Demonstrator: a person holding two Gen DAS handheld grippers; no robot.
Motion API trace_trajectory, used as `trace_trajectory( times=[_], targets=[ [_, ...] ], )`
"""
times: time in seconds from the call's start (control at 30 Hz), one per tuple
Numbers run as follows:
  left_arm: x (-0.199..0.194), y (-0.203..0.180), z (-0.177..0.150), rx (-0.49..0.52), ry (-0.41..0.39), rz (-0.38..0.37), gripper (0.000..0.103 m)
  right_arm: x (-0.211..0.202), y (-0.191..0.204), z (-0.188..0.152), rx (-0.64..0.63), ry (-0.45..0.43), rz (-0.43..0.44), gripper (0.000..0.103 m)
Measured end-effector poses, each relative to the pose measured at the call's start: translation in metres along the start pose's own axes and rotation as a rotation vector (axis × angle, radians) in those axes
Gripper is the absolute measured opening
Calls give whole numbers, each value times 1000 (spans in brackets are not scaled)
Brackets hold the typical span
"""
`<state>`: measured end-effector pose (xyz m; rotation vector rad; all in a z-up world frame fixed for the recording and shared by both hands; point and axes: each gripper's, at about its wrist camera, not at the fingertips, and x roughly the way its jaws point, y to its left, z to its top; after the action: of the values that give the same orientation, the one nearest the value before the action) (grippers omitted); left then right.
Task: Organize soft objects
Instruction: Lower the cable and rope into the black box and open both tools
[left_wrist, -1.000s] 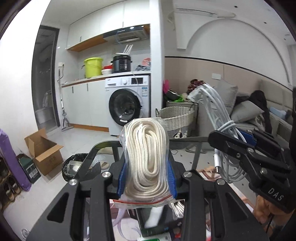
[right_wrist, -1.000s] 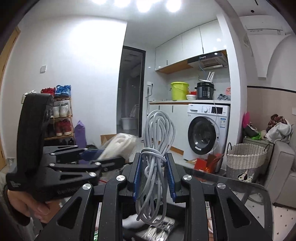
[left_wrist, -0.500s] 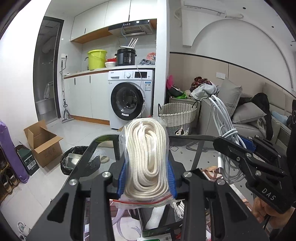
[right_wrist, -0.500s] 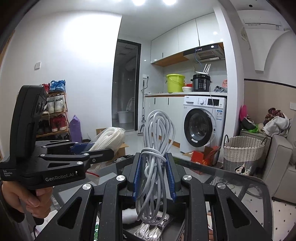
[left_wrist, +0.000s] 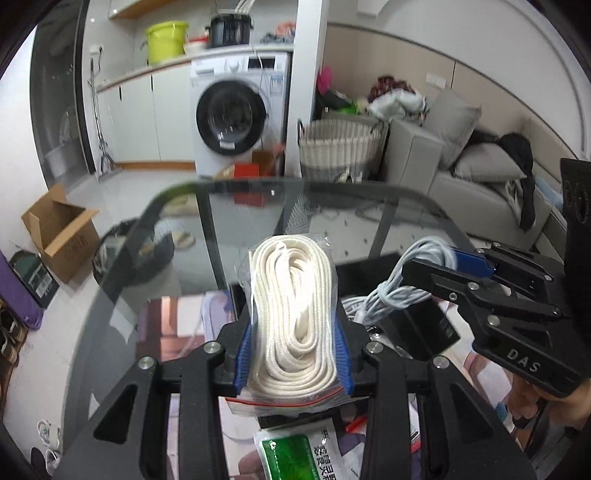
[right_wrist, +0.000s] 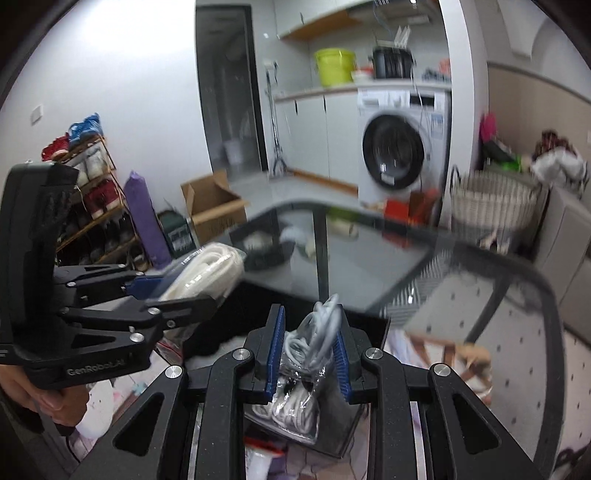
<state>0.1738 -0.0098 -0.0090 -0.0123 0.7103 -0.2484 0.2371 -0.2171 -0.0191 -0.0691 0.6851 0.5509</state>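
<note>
A coil of white rope in a clear zip bag (left_wrist: 291, 295) stands upright between the blue pads of my left gripper (left_wrist: 293, 325), which is shut on it. My right gripper (left_wrist: 439, 264) comes in from the right, shut on a bundle of grey cable (left_wrist: 391, 295). In the right wrist view the grey cable (right_wrist: 317, 328) sits between the blue pads of the right gripper (right_wrist: 309, 343). The left gripper (right_wrist: 181, 291) holds the rope bag (right_wrist: 210, 266) at the left. Both grippers tilt down over a black bin (right_wrist: 365, 321) that holds more bagged cable (right_wrist: 295, 410).
The bin sits on a glass table (left_wrist: 258, 221) with a dark curved edge. A green packet (left_wrist: 288, 454) lies near the front. Beyond stand a washing machine (left_wrist: 236, 118), a wicker basket (left_wrist: 340, 147), a cardboard box (left_wrist: 59, 229), a sofa (left_wrist: 480, 177) and a shoe rack (right_wrist: 92, 192).
Both grippers have tipped downward and sunk toward the glass table, so the table top and the black bin fill the lower view. Each keeps its bundle.
</note>
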Motion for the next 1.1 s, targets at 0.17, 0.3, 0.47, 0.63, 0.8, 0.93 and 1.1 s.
trace_trajectory(
  times=[0.17, 0.3, 0.47, 0.63, 0.8, 0.93, 1.1],
  targets=[
    [18, -7, -9, 8, 69, -1, 36, 14, -6, -10, 17, 67, 13, 18],
    [23, -13, -11, 22, 87, 6, 36, 18, 4, -14, -18, 129, 31, 18],
    [25, -15, -11, 38, 120, 2, 40, 18, 16, -18, -89, 150, 16, 18],
    [35, -17, -16, 57, 193, 4, 47, 25, 18, -24, -79, 208, 26, 18],
    [35, -19, -18, 71, 198, 14, 53, 31, 17, -28, -73, 236, 39, 18],
    [36, -19, -17, 60, 197, 6, 53, 29, 18, -27, -69, 229, 37, 18],
    [40, -16, -16, 49, 196, -7, 53, 27, 19, -23, -65, 224, 38, 18]
  ],
)
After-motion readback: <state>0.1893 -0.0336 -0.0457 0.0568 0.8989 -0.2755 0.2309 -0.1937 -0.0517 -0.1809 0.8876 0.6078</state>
